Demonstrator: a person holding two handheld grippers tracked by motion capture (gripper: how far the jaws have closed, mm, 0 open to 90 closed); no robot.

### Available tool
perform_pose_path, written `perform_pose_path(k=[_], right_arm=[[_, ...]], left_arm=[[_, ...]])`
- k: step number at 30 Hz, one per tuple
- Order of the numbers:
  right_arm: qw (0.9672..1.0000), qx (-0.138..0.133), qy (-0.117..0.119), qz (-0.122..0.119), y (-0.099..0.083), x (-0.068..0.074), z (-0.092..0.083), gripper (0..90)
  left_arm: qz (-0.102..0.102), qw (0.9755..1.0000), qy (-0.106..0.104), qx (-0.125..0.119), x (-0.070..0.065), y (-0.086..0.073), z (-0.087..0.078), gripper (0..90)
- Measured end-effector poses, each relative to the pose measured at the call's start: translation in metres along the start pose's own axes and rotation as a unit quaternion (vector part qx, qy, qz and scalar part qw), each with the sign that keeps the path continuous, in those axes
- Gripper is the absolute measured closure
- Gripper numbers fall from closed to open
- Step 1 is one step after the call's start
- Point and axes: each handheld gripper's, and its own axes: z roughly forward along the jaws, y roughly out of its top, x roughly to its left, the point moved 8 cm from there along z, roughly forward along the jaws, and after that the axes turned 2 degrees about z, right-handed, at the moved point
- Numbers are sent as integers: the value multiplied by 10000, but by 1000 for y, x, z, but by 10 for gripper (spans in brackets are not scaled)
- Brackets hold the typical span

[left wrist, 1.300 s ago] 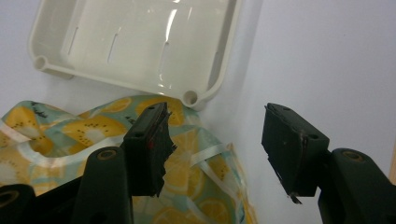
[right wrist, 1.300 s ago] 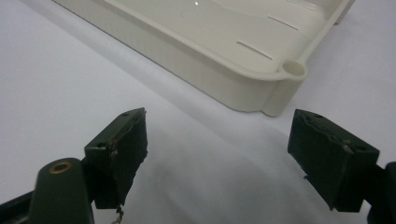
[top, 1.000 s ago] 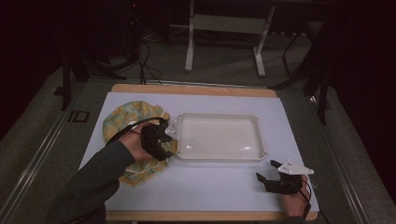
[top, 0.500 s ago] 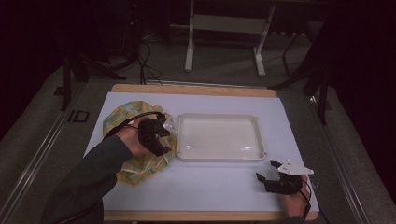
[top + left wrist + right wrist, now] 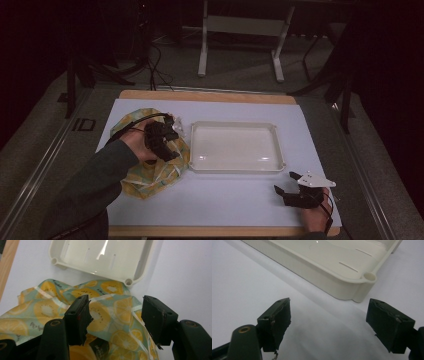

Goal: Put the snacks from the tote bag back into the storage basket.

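Cloth [image 5: 155, 167] crumpled on mat, touching tray [image 5: 235, 167] left rim. Left gripper [image 5: 115, 315] over cloth, jaws apart, just been opening, nothing clamped. Right gripper [image 5: 328, 322] idle, jaws wide, empty, near tray corner. Advice: lower onto one raised fold, clamp single edge, avoid tray rim

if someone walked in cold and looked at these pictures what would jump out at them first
Probably the bright lemon-print cloth, crumpled at the left of the white table, with the left gripper over it; its jaws have just been opening, and the cloth lies below them, unpinched. Next, the empty cream tray at the table's middle, its corner touching the cloth. Last, the right gripper, open over bare table near the front right corner.
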Motion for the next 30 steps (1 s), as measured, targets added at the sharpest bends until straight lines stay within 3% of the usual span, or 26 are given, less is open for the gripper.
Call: perform_pose_path(k=[7, 15, 30], right_arm=[[10000, 2, 2, 0, 0, 0, 0, 195], [10000, 3, 3, 0, 0, 0, 0, 195], [10000, 18, 1, -19, 0, 0, 1, 195]], left_arm=[[-13, 10000, 4, 84, 5, -1, -5, 411], [-184, 9998, 68, 73, 14, -4, -9, 405], [-433, 9987, 107, 262, 31, -23, -17, 406]])
